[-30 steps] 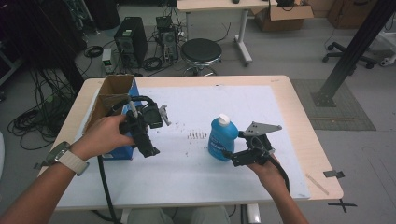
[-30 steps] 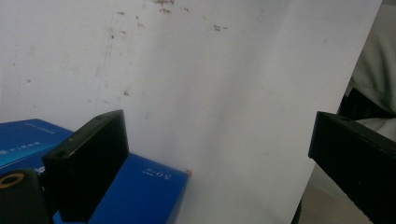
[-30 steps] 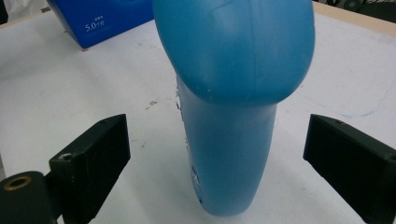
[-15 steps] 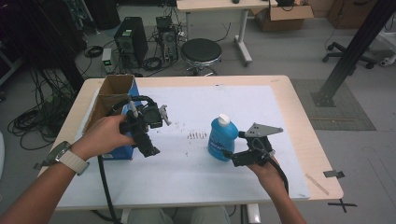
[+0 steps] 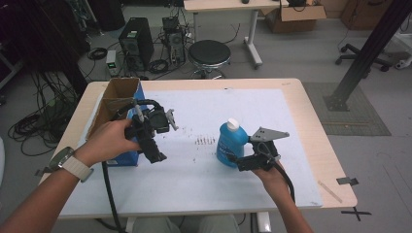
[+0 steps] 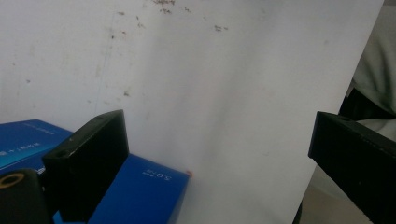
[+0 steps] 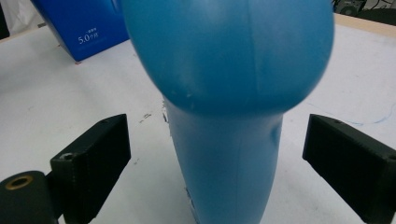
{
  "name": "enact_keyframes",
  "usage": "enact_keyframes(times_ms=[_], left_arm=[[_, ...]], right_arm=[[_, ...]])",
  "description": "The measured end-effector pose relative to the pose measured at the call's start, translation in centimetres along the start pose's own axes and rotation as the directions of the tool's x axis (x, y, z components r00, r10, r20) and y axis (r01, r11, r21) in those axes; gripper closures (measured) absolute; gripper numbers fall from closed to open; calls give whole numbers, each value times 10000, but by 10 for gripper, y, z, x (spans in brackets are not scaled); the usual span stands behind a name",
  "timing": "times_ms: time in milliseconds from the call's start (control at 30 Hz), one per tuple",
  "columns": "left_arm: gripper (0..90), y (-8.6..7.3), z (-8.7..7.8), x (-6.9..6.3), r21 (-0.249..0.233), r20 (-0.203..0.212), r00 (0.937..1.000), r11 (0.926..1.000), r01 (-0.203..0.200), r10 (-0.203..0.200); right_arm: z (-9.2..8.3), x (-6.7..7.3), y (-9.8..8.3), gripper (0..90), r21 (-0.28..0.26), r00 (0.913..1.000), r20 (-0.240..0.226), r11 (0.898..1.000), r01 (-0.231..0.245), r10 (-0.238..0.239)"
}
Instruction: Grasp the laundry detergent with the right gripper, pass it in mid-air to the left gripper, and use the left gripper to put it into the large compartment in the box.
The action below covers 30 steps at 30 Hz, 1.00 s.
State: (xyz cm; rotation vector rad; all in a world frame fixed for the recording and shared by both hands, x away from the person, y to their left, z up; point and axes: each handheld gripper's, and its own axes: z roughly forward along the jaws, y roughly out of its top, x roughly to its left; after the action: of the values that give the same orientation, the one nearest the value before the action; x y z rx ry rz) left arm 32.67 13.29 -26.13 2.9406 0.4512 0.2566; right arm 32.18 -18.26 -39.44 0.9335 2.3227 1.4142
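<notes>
The right gripper has its jaws wide apart, one on each side of the blue bottle, with a gap to both; the bottle stands upright near the middle of the worktop. The left gripper also has its jaws wide apart, holding nothing, over the white sheet just beside the blue box. Open sheet lies between the two grippers.

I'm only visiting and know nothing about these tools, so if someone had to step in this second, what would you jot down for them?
Right gripper: open, jaws on either side of the blue bottle's narrow part, not yet closed on it.
Left gripper: open and holding nothing, above the white mat beside the blue box.
The bottle stands upright mid-table with its white cap on.
Done: right gripper lined up on the bottle.
Left: probably close on it and lift; where it goes can't be told.
</notes>
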Motion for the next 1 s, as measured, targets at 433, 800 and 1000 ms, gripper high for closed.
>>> enact_keyframes(times_ms=[433, 800, 1000], left_arm=[[56, -2, 0, 1, -97, -9, 10000, 9999, 82, -83], [56, -3, 0, 1, -71, -26, 9999, 9999, 99, -99], [56, -2, 0, 1, -89, -27, 9999, 9999, 103, -103]], right_arm=[[14, -2, -1, 82, -154, 9998, 24, 9997, -172, 173], [20, -2, -2, 128, -296, 9997, 103, 9993, -228, 231], [19, -2, -2, 160, -282, 9997, 170, 9994, -176, 181]])
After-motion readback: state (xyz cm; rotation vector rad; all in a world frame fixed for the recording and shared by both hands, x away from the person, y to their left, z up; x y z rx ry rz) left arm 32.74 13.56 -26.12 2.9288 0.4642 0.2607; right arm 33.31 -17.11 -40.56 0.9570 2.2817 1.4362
